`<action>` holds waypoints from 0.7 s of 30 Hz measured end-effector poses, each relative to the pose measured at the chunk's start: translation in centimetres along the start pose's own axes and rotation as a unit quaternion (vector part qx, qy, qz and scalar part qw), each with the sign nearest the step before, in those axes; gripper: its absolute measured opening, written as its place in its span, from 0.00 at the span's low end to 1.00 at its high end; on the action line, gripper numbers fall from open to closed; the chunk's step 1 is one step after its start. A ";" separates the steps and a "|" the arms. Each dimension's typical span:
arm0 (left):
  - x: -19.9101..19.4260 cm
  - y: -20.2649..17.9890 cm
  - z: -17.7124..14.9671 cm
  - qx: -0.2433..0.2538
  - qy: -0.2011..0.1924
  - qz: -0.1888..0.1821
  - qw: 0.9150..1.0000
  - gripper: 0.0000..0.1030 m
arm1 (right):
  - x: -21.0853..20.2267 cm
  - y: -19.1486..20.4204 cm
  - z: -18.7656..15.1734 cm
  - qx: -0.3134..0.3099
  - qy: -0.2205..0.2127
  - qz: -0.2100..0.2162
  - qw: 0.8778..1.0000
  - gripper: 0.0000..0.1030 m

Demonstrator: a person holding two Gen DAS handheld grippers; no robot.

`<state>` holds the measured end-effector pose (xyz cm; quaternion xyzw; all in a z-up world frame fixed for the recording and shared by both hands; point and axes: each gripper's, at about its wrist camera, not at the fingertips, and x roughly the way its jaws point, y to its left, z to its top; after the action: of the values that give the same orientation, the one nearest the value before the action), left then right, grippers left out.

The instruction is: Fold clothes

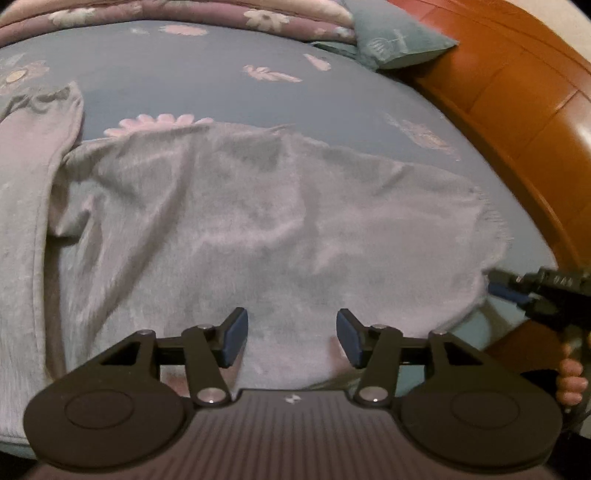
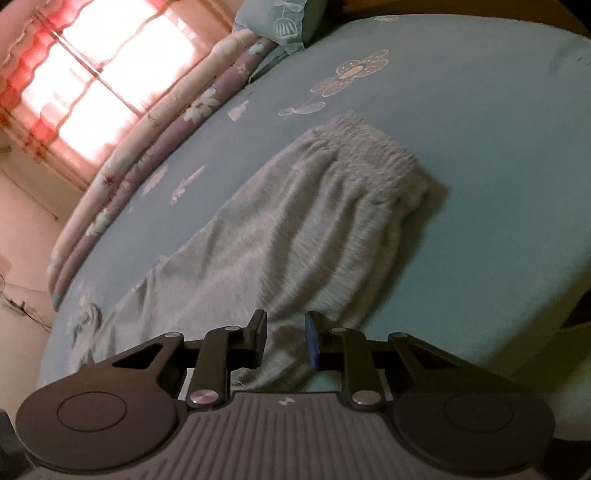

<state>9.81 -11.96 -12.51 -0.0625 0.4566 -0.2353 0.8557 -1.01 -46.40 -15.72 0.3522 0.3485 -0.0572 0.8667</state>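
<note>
The bed [image 1: 229, 85] fills both views, its blue flowered sheet stretched flat, and across it lie the grey trousers [image 1: 229, 221], spread out with the fabric rumpled in soft ridges. The left wrist view takes in the wooden bed frame [image 1: 517, 110] curving down the right side, a teal pillow [image 1: 402, 40] in the far corner beside a folded flowered quilt [image 1: 184, 14], and one trouser leg running down the left side of the picture. The right wrist view gives what that one cannot: a bright curtained window [image 2: 85, 74] beyond the far edge of the bed, and the gathered elastic waistband [image 2: 373, 147] lying flat towards the middle of the sheet, the grey cloth trailing from it back to the near edge. Now the tools. The left gripper [image 1: 291, 338] hangs over the broad middle of the trousers near the near edge of the bed, jaws spread wide, grey cloth showing between the blue pads but neither pad pressing on it. The right gripper [image 2: 286, 339] has its jaws drawn closer, a narrow gap left, with trouser fabric lying in that gap at the near edge; whether the pads actually bite the cloth I cannot tell. Only the left wrist view shows that gripper from outside, tip at the waistband end, with the person's hand [image 1: 572, 384] wrapped round its handle.
</note>
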 end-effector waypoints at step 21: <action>3.3 -3.2 0.5 0.042 0.036 -0.015 0.998 0.57 | 1.4 -2.9 3.9 0.101 -0.068 0.036 0.992 0.12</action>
<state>10.66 -16.37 -13.70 -0.0250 0.4763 -0.2689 0.8367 1.24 -50.92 -16.28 0.4457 0.2682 -0.0847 0.8499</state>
